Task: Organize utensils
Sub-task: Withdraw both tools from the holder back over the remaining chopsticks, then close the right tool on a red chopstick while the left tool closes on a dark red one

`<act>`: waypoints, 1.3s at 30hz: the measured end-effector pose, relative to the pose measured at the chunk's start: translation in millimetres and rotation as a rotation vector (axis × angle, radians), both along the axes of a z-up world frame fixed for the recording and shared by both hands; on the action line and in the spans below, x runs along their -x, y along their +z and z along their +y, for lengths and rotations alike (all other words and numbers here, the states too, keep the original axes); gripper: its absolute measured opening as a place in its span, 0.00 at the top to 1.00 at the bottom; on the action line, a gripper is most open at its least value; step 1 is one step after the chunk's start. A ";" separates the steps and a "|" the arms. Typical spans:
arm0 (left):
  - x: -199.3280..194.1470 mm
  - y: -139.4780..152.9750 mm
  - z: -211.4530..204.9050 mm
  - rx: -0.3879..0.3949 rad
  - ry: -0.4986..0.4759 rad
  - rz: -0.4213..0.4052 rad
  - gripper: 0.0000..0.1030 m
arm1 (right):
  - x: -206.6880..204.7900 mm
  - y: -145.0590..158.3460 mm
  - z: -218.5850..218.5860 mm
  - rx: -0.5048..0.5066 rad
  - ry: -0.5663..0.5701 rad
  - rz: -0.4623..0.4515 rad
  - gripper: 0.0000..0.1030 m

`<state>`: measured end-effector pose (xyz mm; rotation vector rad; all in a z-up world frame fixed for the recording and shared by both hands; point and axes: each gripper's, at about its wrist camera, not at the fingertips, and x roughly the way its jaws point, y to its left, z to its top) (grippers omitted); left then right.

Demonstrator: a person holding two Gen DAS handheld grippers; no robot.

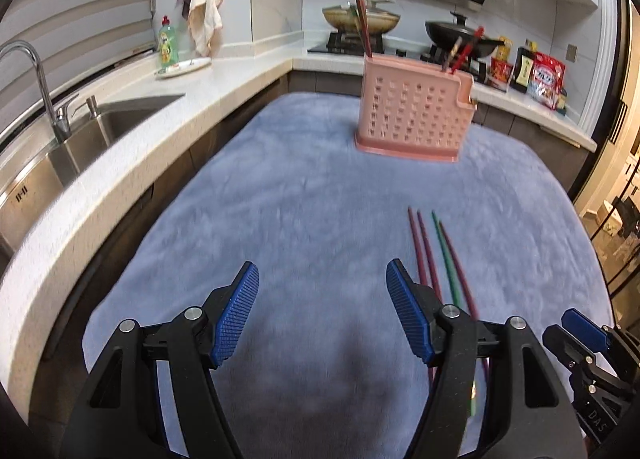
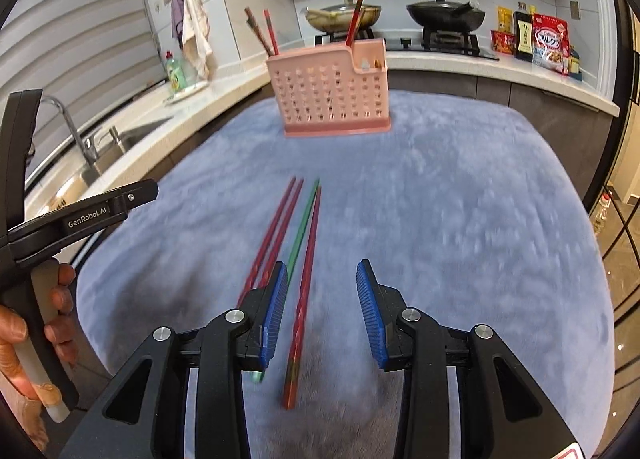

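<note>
Pick step: both claws released, right claw (image 2: 322,311) over chopsticks (image 2: 305,259); next clench one, carry to holder (image 2: 330,99).

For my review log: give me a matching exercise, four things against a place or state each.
Things:
1. pink utensil holder
2. green chopstick
3. left gripper
4. black wok

Places or states:
A. lying flat on the blue cloth
B. on the stove
C. upright at the cloth's far end, chopsticks inside
D. open, holding nothing

Pairs: 1-C, 2-A, 3-D, 4-B
</note>
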<state>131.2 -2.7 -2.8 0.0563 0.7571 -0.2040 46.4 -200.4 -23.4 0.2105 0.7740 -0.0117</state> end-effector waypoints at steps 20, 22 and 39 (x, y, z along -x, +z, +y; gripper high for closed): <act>41.3 -48.6 0.0 -0.036 -0.014 0.112 0.35 | 15.4 -47.3 27.1 0.030 0.043 0.105 0.70; 42.3 -49.5 -1.5 -0.037 -0.019 0.114 0.35 | 15.0 -49.9 27.1 0.033 0.044 0.112 0.75; 52.4 -52.5 -19.4 -0.037 -0.080 0.120 0.23 | 21.6 -54.3 0.4 0.018 -0.044 0.109 0.93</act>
